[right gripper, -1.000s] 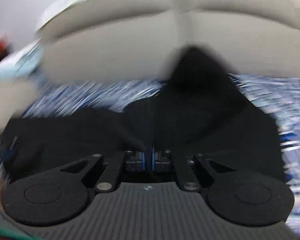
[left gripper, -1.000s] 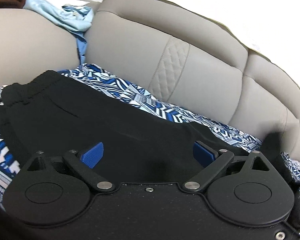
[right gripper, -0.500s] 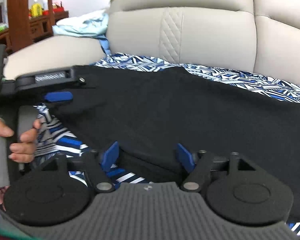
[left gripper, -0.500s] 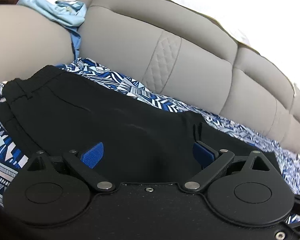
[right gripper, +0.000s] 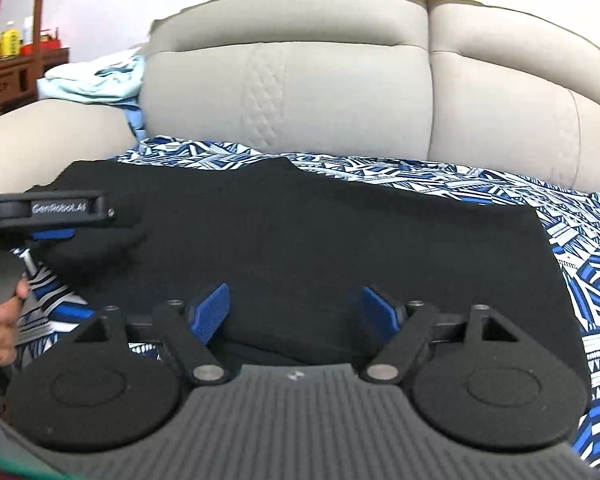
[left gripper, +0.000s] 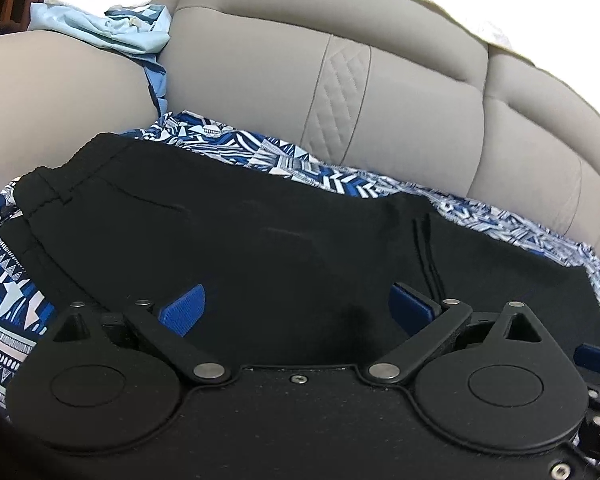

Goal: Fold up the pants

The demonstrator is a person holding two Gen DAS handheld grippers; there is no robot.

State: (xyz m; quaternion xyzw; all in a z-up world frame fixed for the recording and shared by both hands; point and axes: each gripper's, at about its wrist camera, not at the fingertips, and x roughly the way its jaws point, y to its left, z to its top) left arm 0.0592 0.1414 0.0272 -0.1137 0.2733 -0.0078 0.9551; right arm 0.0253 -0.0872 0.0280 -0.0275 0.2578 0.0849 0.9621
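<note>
The pants [right gripper: 300, 232] lay flat across the middle of both views on a patterned cloth [right gripper: 420, 176] over the sofa [right gripper: 340, 92], already doubled, it seemed, with a layered edge right of centre in the left view. The right claw [right gripper: 296, 314] had just been opening and stood apart, clamping nothing; the left claw [left gripper: 298, 310] was spread wide too, empty. Probably another fold remained to make the bundle compact.

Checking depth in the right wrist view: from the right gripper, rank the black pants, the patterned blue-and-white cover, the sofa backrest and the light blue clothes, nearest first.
1. Black pants, just beyond the open right gripper.
2. Patterned cover, behind the pants.
3. Sofa backrest, upright behind the cover.
4. Light blue clothes, far left on the armrest; close to the backrest's depth.
</note>
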